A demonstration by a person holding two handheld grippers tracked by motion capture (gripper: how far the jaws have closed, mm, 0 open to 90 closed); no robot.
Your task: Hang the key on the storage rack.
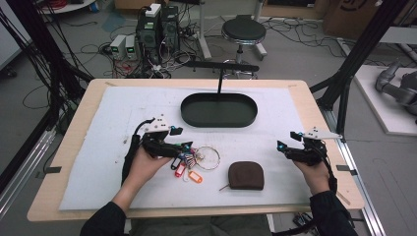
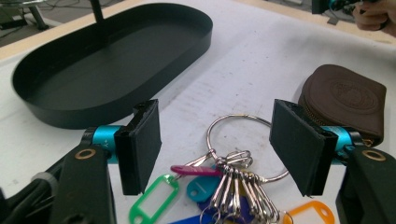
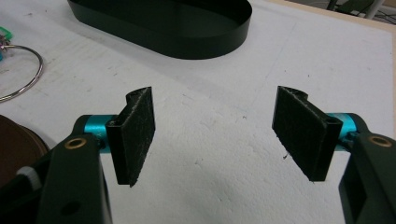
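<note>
Hovering right over the key bunch, the left gripper [image 2: 215, 144] has its jaws spread wide with nothing pinched between them. From its own view the big metal key ring [image 2: 247, 147] sits in the gap between the two black pads, and the coloured key tags [image 2: 156, 196] (green, magenta, blue, orange) fan out just below. In the high view the left gripper [image 1: 184, 138] sits at the left edge of those tags [image 1: 187, 169], with the person's left hand [image 1: 147, 164] wrapped around its body. Just to the right of the ring there's a brown zip pouch [image 1: 246, 175] lying flat on the white mat [image 1: 98, 162], close to the keys but not touching as far as I can tell. Over on the other side, the right gripper [image 3: 215, 133] is also wide open and holding nothing, just bare mat between its pads; in the high view the right gripper [image 1: 287, 142] is well apart from the pouch, near the right edge of the desk [image 1: 314, 105]. Further back, a black oval tray [image 1: 219, 110] sits empty in the middle of the mat, behind the keys.
</note>
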